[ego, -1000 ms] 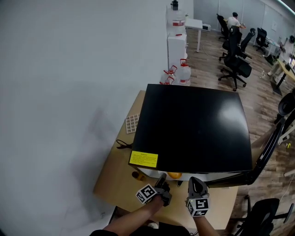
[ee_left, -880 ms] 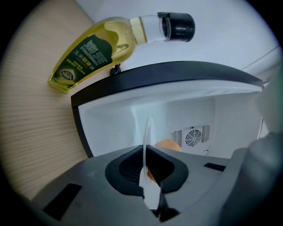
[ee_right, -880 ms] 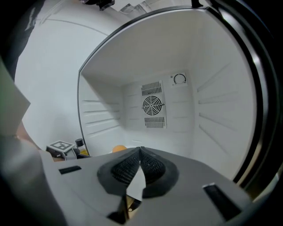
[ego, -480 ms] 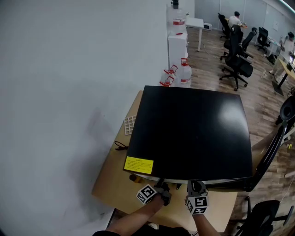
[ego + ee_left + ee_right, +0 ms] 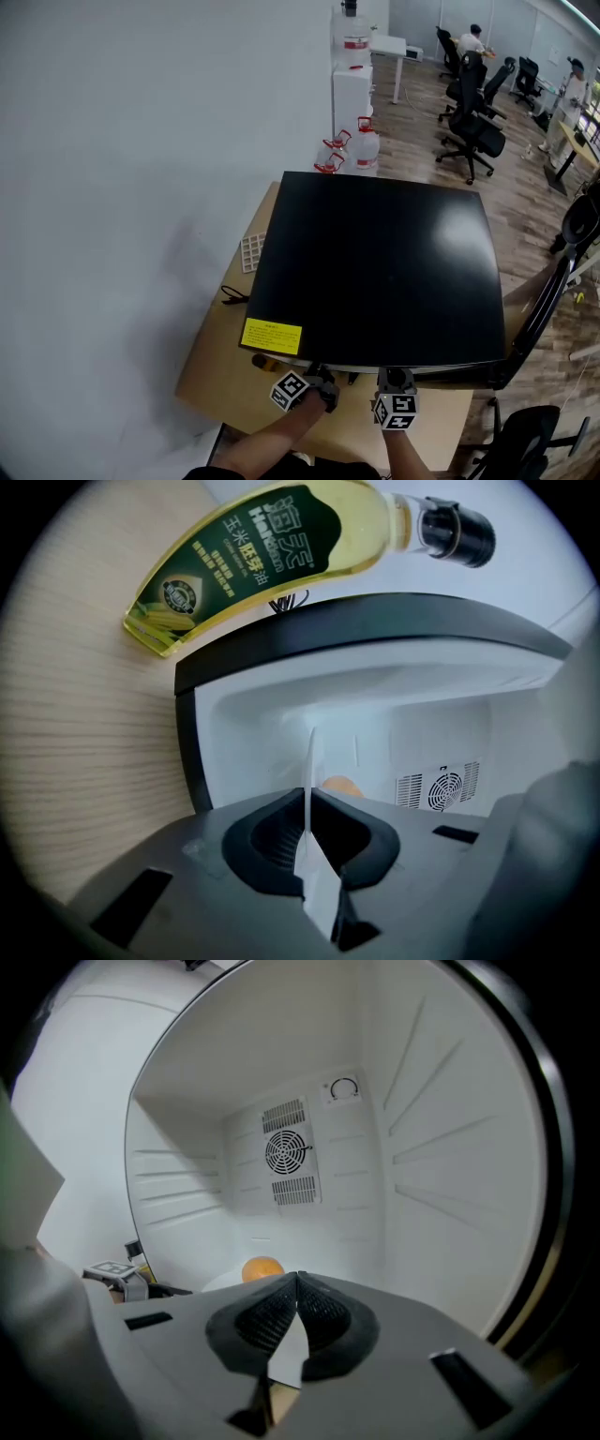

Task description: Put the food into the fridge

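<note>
A black mini fridge [image 5: 375,272] stands on a wooden table [image 5: 220,370], its door [image 5: 532,323] swung open to the right. Inside its white cavity [image 5: 309,1176] lies an orange [image 5: 262,1268], also showing past the left jaws as the orange [image 5: 339,786]. A bottle of yellow cooking oil [image 5: 281,550] lies on its side on the table left of the fridge. My left gripper [image 5: 322,380] [image 5: 307,803] and right gripper [image 5: 394,378] [image 5: 298,1283] hang side by side just before the fridge opening. Both are shut with nothing between the jaws.
A yellow label [image 5: 272,336] marks the fridge top's front left corner. A white grid piece [image 5: 251,251] and a black cable [image 5: 232,295] lie by the wall. Water jugs [image 5: 361,148] stand behind the table. Office chairs [image 5: 473,131] and seated people are farther back.
Both grippers have sunk lower in front of the fridge opening. The orange that showed under the fridge's front edge in the head view is now hidden by the fridge top.
</note>
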Demonstrator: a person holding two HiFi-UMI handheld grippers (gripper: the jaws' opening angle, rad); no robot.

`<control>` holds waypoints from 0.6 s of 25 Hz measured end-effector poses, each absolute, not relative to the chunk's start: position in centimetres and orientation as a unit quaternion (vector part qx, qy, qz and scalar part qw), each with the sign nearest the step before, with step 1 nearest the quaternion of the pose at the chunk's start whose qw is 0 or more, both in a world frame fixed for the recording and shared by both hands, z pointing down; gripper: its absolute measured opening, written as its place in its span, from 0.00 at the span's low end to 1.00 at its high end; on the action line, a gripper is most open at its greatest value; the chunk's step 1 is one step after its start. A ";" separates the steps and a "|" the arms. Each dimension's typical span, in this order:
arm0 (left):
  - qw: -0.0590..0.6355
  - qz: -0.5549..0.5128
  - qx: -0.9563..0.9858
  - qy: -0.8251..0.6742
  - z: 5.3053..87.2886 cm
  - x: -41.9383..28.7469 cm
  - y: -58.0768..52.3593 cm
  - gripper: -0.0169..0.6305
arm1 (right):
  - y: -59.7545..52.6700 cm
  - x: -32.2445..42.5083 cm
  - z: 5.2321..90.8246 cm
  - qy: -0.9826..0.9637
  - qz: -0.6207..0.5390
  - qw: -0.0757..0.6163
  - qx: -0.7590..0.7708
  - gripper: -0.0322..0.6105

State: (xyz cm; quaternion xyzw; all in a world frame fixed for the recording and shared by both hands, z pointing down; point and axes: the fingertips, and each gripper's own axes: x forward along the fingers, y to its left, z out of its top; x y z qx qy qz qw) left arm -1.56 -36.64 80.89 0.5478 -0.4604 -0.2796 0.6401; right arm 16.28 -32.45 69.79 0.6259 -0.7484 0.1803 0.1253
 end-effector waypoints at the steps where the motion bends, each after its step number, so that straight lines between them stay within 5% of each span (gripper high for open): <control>1: 0.639 -0.280 0.547 -0.463 81.0 -1.6 -36.7 0.06 | -32.5 16.5 69.8 -0.745 0.183 0.122 0.630 0.14; 15: 0.646 -0.240 0.531 -0.493 81.5 -1.2 -37.4 0.06 | -32.1 17.1 70.5 -0.738 0.186 0.132 0.636 0.14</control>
